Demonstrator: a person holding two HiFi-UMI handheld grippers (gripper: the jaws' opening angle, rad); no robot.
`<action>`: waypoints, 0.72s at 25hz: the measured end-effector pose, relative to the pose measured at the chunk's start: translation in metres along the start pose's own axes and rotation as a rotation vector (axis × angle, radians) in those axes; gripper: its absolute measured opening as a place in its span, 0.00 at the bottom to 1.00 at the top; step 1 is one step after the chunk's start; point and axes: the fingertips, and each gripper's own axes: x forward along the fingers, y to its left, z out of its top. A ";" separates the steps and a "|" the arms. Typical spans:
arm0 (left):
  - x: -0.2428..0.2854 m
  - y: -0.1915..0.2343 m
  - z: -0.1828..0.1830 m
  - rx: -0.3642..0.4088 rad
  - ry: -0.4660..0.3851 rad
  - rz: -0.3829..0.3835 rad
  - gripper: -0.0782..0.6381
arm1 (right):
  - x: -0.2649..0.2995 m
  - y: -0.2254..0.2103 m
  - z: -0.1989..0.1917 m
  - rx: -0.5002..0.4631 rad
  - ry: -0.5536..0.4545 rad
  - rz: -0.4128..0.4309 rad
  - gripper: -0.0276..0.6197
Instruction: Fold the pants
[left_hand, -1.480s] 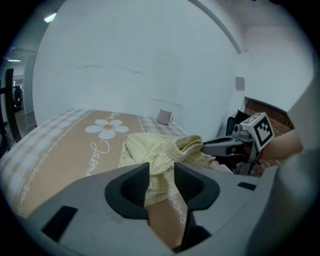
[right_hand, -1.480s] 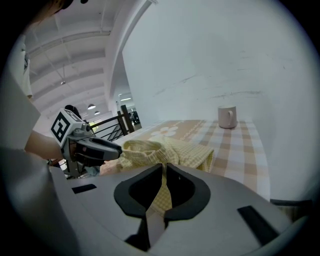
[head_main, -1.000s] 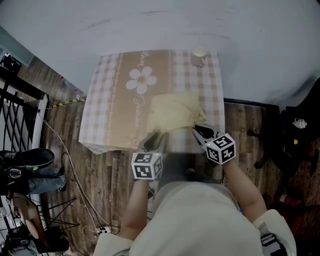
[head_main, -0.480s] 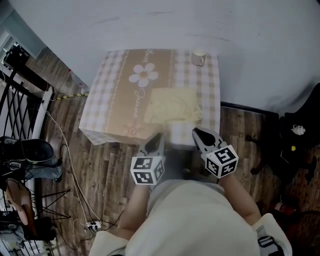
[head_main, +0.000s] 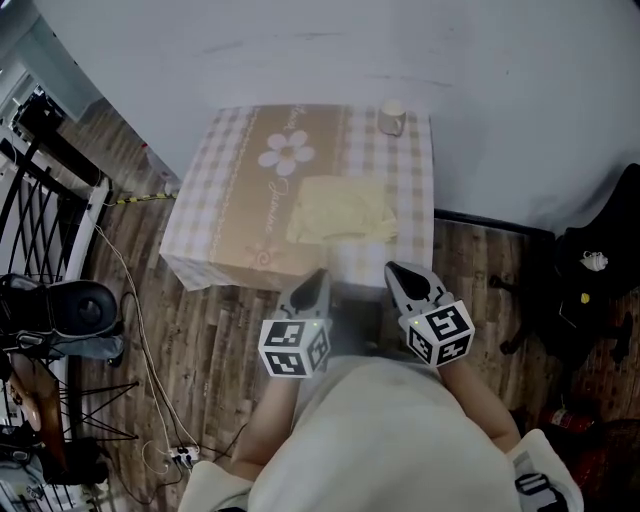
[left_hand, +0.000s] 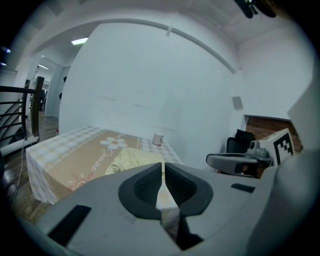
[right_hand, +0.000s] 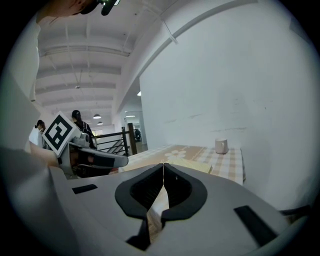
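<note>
Checked table (head_main: 208, 205), one folded pair of pants (head_main: 340, 208), one cup (head_main: 391, 119)

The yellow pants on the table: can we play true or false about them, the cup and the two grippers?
The yellow pants lie folded on the table. True.
The left gripper holds the pants. False: its jaws have just been closing on nothing, short of the table.
A cup stands near the table's far corner. True.
The cup sits on the pants. False: it stands apart from them.
The right gripper is wide open. False: it is shut and empty.
</note>
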 end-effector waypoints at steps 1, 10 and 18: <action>-0.001 -0.002 0.000 0.005 0.000 -0.003 0.14 | -0.001 0.001 0.000 -0.006 -0.004 0.000 0.05; -0.005 -0.011 0.001 0.021 -0.006 -0.014 0.13 | -0.005 0.004 0.006 -0.036 -0.032 0.012 0.04; -0.001 -0.013 0.004 0.026 -0.003 -0.022 0.13 | -0.005 0.001 0.007 -0.038 -0.033 -0.003 0.04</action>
